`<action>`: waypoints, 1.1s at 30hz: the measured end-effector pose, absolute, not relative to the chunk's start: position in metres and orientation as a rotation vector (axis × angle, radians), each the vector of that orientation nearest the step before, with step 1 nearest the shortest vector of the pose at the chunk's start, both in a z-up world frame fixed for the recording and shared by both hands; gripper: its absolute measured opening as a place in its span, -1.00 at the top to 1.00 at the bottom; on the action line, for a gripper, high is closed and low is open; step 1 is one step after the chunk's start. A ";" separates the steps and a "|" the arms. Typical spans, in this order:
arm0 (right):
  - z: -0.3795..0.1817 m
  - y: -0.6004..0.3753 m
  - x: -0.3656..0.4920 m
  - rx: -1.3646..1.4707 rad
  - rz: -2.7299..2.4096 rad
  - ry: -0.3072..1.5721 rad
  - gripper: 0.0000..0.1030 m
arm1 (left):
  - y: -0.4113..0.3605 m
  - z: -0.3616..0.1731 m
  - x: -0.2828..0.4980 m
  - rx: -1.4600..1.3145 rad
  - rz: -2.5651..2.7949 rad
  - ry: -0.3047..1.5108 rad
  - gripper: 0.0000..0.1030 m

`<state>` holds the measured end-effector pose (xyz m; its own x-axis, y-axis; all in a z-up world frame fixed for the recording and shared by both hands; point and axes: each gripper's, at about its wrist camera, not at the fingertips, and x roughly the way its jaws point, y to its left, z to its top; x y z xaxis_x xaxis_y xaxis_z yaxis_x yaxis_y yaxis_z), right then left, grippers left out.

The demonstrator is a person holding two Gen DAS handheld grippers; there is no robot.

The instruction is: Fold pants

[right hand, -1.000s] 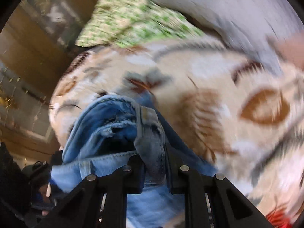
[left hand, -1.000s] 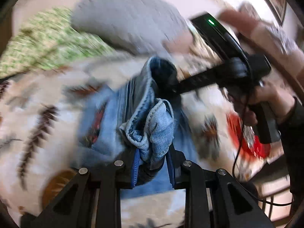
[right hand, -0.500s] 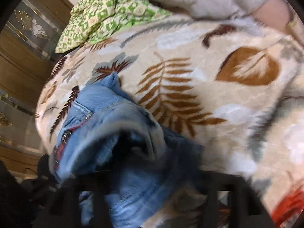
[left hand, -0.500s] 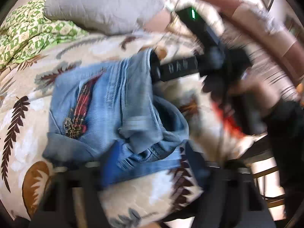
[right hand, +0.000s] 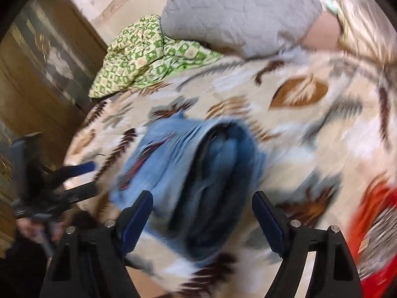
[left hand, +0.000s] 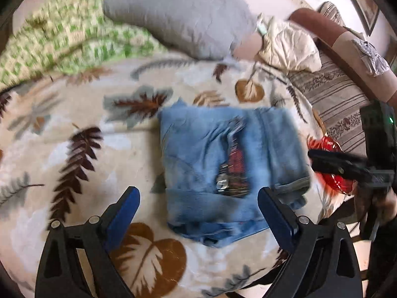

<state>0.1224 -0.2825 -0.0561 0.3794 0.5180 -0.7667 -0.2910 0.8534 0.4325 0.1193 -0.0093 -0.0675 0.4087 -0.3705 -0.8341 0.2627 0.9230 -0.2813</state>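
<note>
Folded jeans [left hand: 223,168] on leaf-print blanket [left hand: 74,149], apparently label-free; both grippers [left hand: 198,206] [right hand: 202,213] freshly wide, empty.

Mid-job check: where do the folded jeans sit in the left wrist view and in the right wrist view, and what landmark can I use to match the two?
Left wrist view: the folded jeans lie centre frame on the leaf-print blanket, just ahead of the open jaws.
Right wrist view: the jeans lie centre-left, blurred, just ahead of the open jaws.
Shared landmark: the grey pillow, at the top of both views.
</note>
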 end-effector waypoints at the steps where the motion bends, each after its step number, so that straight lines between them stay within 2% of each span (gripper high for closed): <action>1: -0.064 -0.278 0.120 0.284 0.533 1.074 -0.64 | -0.006 -0.075 0.121 -0.132 -0.421 1.098 -0.86; 4: -0.086 -0.263 0.118 0.352 0.532 1.113 -0.63 | -0.002 -0.097 0.128 -0.156 -0.477 1.142 -0.86; 5: -0.093 -0.257 0.117 0.362 0.538 1.128 -0.56 | -0.004 -0.103 0.129 -0.131 -0.491 1.156 -0.86; 6: -0.096 -0.253 0.117 0.361 0.533 1.130 -0.39 | -0.007 -0.107 0.129 -0.107 -0.507 1.153 -0.86; 7: -0.099 -0.248 0.116 0.349 0.524 1.127 0.21 | -0.010 -0.110 0.128 -0.097 -0.515 1.151 -0.86; 8: -0.103 -0.242 0.115 0.328 0.521 1.137 0.46 | -0.014 -0.113 0.129 -0.082 -0.518 1.160 -0.82; 9: -0.104 -0.240 0.114 0.307 0.511 1.138 0.47 | -0.017 -0.113 0.128 -0.082 -0.535 1.167 -0.70; 10: -0.103 -0.240 0.114 0.292 0.513 1.131 0.56 | -0.019 -0.110 0.127 -0.099 -0.566 1.169 -0.24; 11: -0.100 -0.241 0.111 0.286 0.523 1.119 0.60 | -0.021 -0.104 0.124 -0.094 -0.568 1.157 -0.11; 13: -0.091 -0.251 0.107 0.296 0.533 1.097 0.63 | -0.024 -0.091 0.117 -0.065 -0.569 1.121 0.07; 17: -0.089 -0.281 0.100 0.323 0.513 1.087 0.68 | -0.027 -0.097 0.115 -0.080 -0.606 1.138 0.09; 21: -0.130 -0.282 0.105 0.317 0.493 1.149 0.68 | -0.029 -0.122 0.119 -0.042 -0.586 1.162 -0.01; 23: -0.142 -0.283 0.108 0.351 0.480 1.137 0.68 | -0.026 -0.124 0.121 -0.069 -0.569 1.169 -0.14; 24: -0.143 -0.284 0.108 0.376 0.476 1.134 0.67 | -0.026 -0.124 0.121 -0.057 -0.555 1.172 -0.23; 26: -0.141 -0.285 0.106 0.373 0.479 1.129 0.63 | -0.023 -0.124 0.120 -0.044 -0.518 1.165 -0.62; 27: -0.137 -0.284 0.104 0.359 0.479 1.122 0.61 | -0.020 -0.120 0.119 -0.047 -0.501 1.159 -0.66; 30: -0.117 -0.288 0.097 0.329 0.466 1.103 0.17 | -0.011 -0.102 0.116 -0.085 -0.497 1.145 -0.67; 31: -0.109 -0.290 0.095 0.319 0.457 1.091 -0.26 | -0.007 -0.090 0.118 -0.085 -0.478 1.109 -0.68; 32: -0.097 -0.294 0.094 0.307 0.439 1.060 -0.51 | -0.005 -0.083 0.120 -0.075 -0.457 1.086 -0.74; 33: -0.089 -0.296 0.093 0.301 0.428 1.031 -0.52 | -0.002 -0.075 0.125 -0.058 -0.422 1.061 -0.81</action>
